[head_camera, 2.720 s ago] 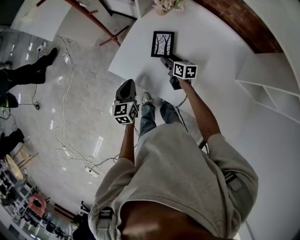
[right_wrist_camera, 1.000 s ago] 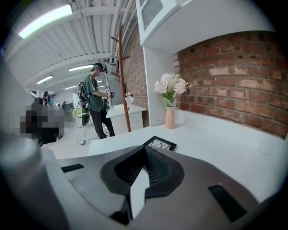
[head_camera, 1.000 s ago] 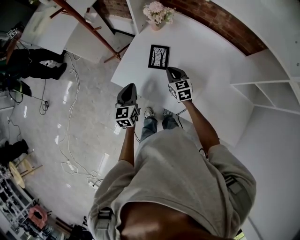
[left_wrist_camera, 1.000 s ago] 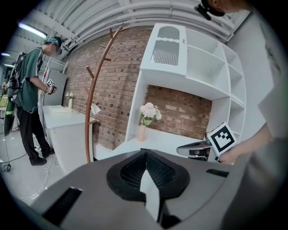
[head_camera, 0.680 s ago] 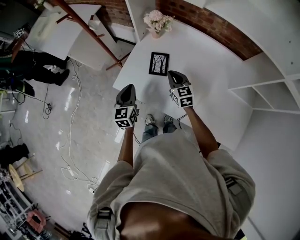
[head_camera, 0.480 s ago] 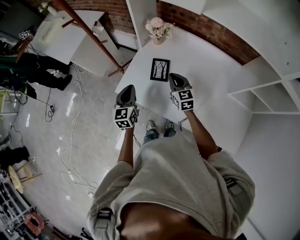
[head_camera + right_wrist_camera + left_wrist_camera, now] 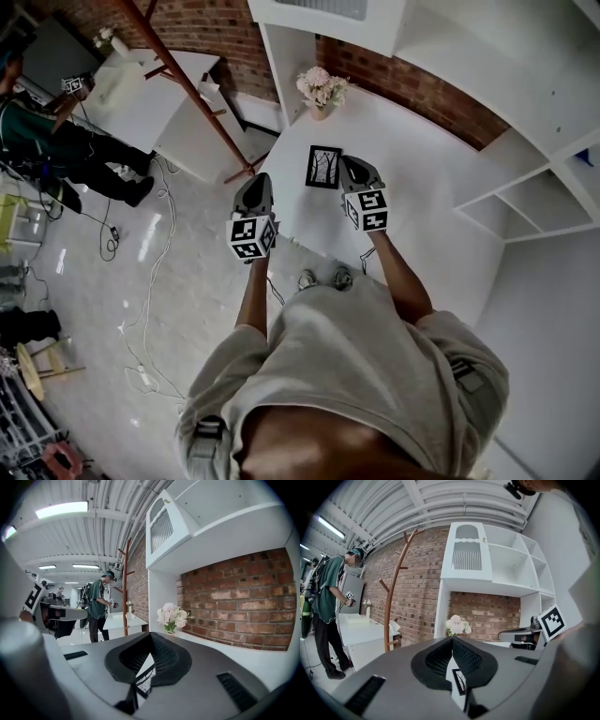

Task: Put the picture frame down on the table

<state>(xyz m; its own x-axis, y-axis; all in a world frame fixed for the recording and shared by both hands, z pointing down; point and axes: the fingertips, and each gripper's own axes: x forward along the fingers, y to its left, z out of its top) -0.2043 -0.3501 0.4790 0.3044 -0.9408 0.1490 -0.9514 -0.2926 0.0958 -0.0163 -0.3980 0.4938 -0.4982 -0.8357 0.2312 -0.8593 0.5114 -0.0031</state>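
The picture frame [image 7: 324, 167] lies flat on the white surface [image 7: 412, 141], face up, showing a black-and-white print of bare trees inside a dark border. It sits near the surface's left edge.

The right claw [image 7: 351, 162] is held in the air, and in the head view its tip lines up with the frame's right side. Its jaws are pressed together at the tips and hold nothing. In the right gripper view, part of the frame shows below through the gap behind the closed tips.

The left claw [image 7: 255, 179] hangs to the left of the frame, over the surface's edge and the floor [image 7: 112, 281]. Its jaws also meet at the tips with nothing between them.

Beyond the frame, a small vase of pale flowers [image 7: 322, 87] stands at the back of the surface against a brick wall [image 7: 412, 84]. White shelves [image 7: 534, 197] rise on the right. A brown wooden coat stand [image 7: 183, 80] stands on the left, cables [image 7: 141, 272] trail across the floor, and a person [image 7: 66, 150] stands beside another white table.
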